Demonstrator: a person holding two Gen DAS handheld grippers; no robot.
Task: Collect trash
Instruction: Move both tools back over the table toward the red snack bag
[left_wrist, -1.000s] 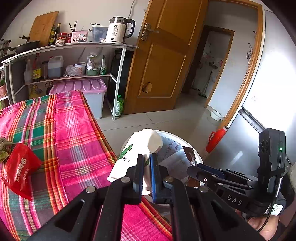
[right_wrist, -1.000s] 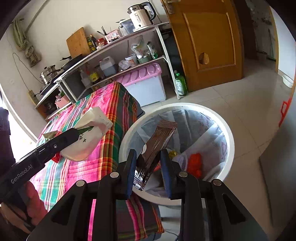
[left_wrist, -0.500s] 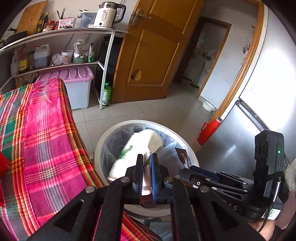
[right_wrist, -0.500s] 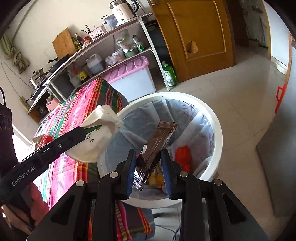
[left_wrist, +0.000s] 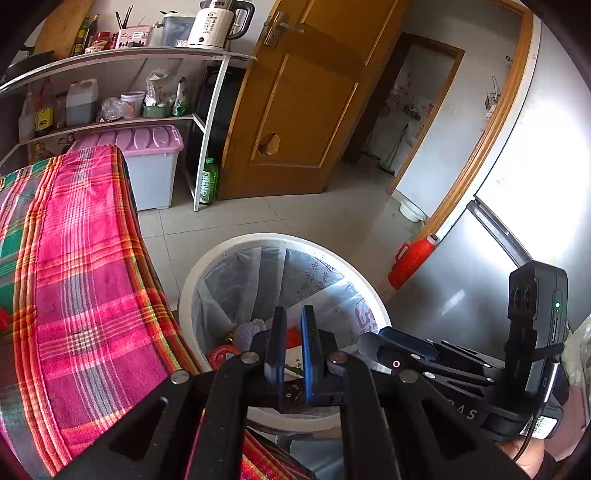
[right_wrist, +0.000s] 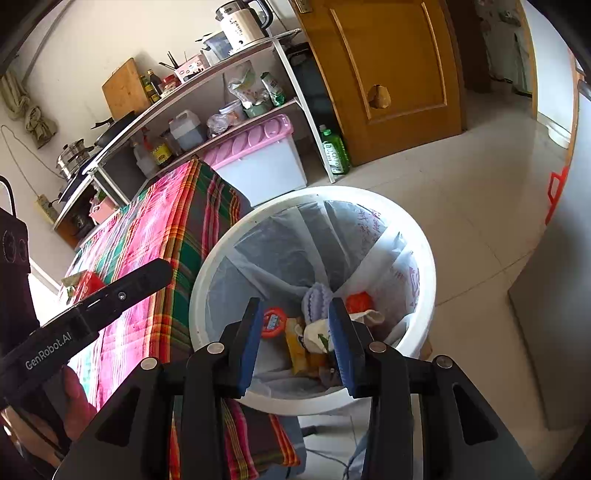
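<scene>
- Right gripper (right_wrist: 297, 339): fingers spread wide, empty, poised over the bin mouth.
- Left gripper (left_wrist: 293, 341): fingers (left_wrist: 277, 343) slightly apart with a narrow gap, nothing between them, also above the bin.
- White bin (right_wrist: 424, 258), lined with a pale plastic bag (right_wrist: 280, 254): contains a red round lid (right_wrist: 273, 322), a lavender crumpled piece (right_wrist: 316, 299), an orange-red scrap (right_wrist: 358, 301), a white wrapper with green print (right_wrist: 319, 336) and a yellow packet (right_wrist: 297, 350).
- Red packet (right_wrist: 86, 284): on the table, well apart from the bin.
- Table under a pink, green and orange plaid cloth (left_wrist: 74, 266), edge just beside the bin.
- Pale tiled floor (right_wrist: 461, 192); shelf rack (left_wrist: 122, 59) bearing a kettle (left_wrist: 216, 22) and bottles; pink-lidded storage box (left_wrist: 151, 166); green bottle (right_wrist: 334, 151); wooden door (left_wrist: 303, 107).
</scene>
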